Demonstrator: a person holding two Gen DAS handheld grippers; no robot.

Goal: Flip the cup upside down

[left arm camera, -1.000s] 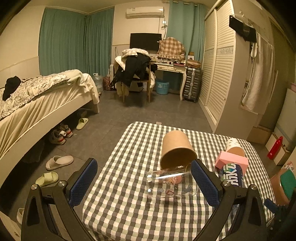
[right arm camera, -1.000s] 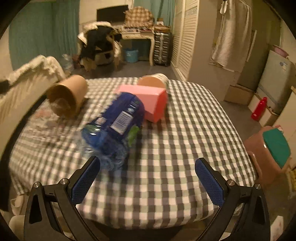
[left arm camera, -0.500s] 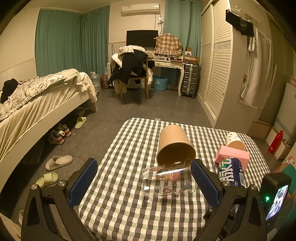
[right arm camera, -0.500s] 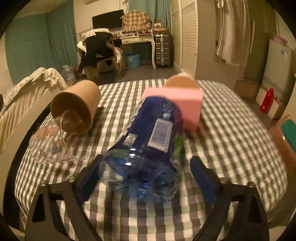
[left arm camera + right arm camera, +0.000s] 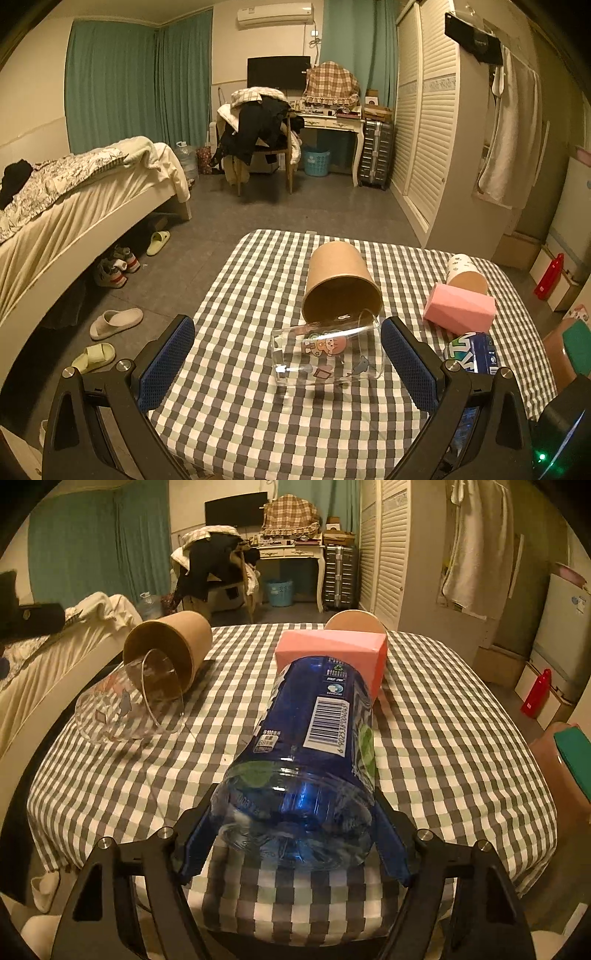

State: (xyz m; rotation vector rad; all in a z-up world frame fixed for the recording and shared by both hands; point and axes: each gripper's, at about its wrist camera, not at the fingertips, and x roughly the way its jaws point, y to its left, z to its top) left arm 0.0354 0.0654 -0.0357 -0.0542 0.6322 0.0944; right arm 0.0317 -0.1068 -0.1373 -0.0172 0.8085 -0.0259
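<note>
A clear glass cup (image 5: 325,350) with cartoon prints lies on its side on the checked tablecloth (image 5: 258,266), its mouth against a brown paper cup (image 5: 340,280) that also lies tipped over. My left gripper (image 5: 286,328) hangs open just above and in front of the glass, one finger on each side, not touching it. My right gripper (image 5: 293,805) is shut on the base of a blue plastic bottle (image 5: 314,738) lying flat. The right wrist view shows the glass cup (image 5: 125,705) and brown cup (image 5: 173,646) at the left.
A pink box (image 5: 328,646) sits just beyond the bottle, with a small paper cup (image 5: 354,620) on its side behind it. A bin with a green lid (image 5: 565,760) stands off the table's right edge. A bed (image 5: 74,192) lies to the left.
My right gripper moved forward onto the blue bottle and its fingers came in against the base. My left gripper drew slightly closer to the glass cup and stayed open.
</note>
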